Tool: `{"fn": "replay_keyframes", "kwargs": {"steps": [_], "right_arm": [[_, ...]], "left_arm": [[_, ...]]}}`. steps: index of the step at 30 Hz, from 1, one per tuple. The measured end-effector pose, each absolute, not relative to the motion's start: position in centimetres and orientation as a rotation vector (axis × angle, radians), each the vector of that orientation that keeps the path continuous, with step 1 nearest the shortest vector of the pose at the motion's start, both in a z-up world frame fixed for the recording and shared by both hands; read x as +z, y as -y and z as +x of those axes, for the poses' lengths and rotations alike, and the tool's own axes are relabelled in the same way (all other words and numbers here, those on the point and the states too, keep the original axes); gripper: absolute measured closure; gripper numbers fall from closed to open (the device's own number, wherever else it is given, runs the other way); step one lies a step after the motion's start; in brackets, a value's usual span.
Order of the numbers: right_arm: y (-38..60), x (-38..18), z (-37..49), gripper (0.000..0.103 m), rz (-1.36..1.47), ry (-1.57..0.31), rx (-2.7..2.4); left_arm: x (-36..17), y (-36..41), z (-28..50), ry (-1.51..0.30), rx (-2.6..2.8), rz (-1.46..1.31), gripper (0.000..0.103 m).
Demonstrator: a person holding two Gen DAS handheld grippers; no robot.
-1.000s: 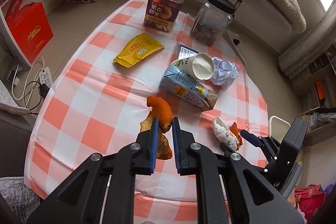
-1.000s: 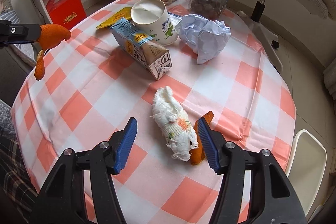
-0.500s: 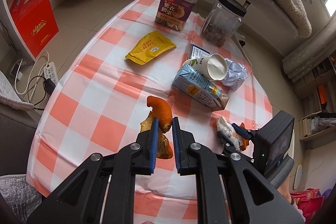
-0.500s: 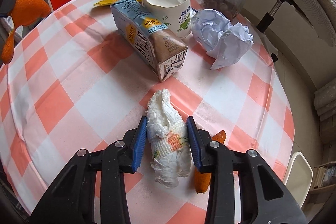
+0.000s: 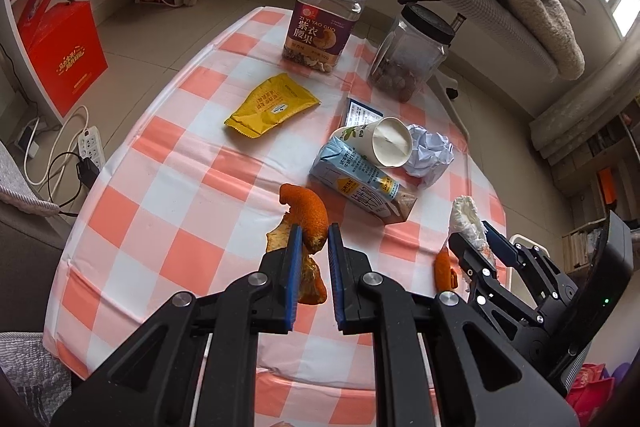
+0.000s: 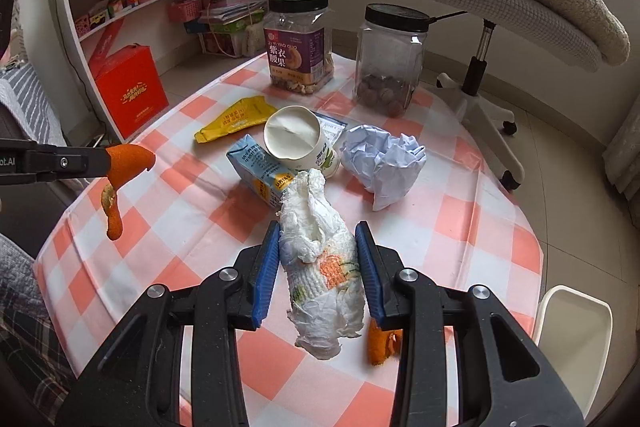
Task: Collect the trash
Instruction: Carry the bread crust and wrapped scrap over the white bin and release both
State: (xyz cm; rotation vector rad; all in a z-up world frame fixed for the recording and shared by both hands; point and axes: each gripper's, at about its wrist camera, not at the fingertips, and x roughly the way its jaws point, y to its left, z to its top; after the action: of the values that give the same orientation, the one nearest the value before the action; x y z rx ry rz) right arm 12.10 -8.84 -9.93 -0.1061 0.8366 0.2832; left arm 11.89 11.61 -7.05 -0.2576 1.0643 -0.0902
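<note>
A: What does the right gripper (image 6: 318, 267) have?

B: Its blue pads are pressed against both sides of a crumpled white tissue wad (image 6: 320, 267), stained orange and green in the middle, which hangs clear above the checked tablecloth (image 6: 460, 227). A small orange peel scrap (image 6: 378, 345) lies on the cloth just below the right finger.

A: And the left gripper (image 5: 312, 247)?

B: Nearly closed, pinching a curled orange peel (image 5: 306, 215). The rind is bright on the outside and pale and ragged inside, and a strip dangles below the pads. From the right wrist view it hangs off the table's left edge.

A: What's past the grippers?

B: A blue milk carton (image 6: 260, 173) lies on its side, and a tipped paper cup (image 6: 298, 141) rests against it. Just right of the cup is a ball of crumpled white paper (image 6: 386, 163). A yellow snack wrapper (image 6: 236, 119) lies flat further left.

A: And at the far edge?

B: Two black-lidded jars stand there: a purple-labelled nut jar (image 6: 298, 43) and a clear jar (image 6: 390, 61), with round brown things at its bottom.
</note>
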Motion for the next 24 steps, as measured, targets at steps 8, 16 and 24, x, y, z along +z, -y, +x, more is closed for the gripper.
{"fn": "replay_keyframes", "kwargs": {"steps": [8,16,24], "right_arm": [[12.1,-7.9,11.0,0.067,-0.074,-0.776,0.210],[16.5,-5.9,9.7,0.067,-0.025,-0.719,0.116],[23.2,-4.3,8.0,0.067,0.054,-0.681,-0.035]], "left_arm": [[-6.3,-8.6,11.7,-1.026,-0.132,-0.232,0.090],[-5.9,-5.6,11.6,-1.018,-0.169,-0.209,0.090],[-6.0,-2.1,11.4,-1.017,-0.199,-0.164,0.090]]}}
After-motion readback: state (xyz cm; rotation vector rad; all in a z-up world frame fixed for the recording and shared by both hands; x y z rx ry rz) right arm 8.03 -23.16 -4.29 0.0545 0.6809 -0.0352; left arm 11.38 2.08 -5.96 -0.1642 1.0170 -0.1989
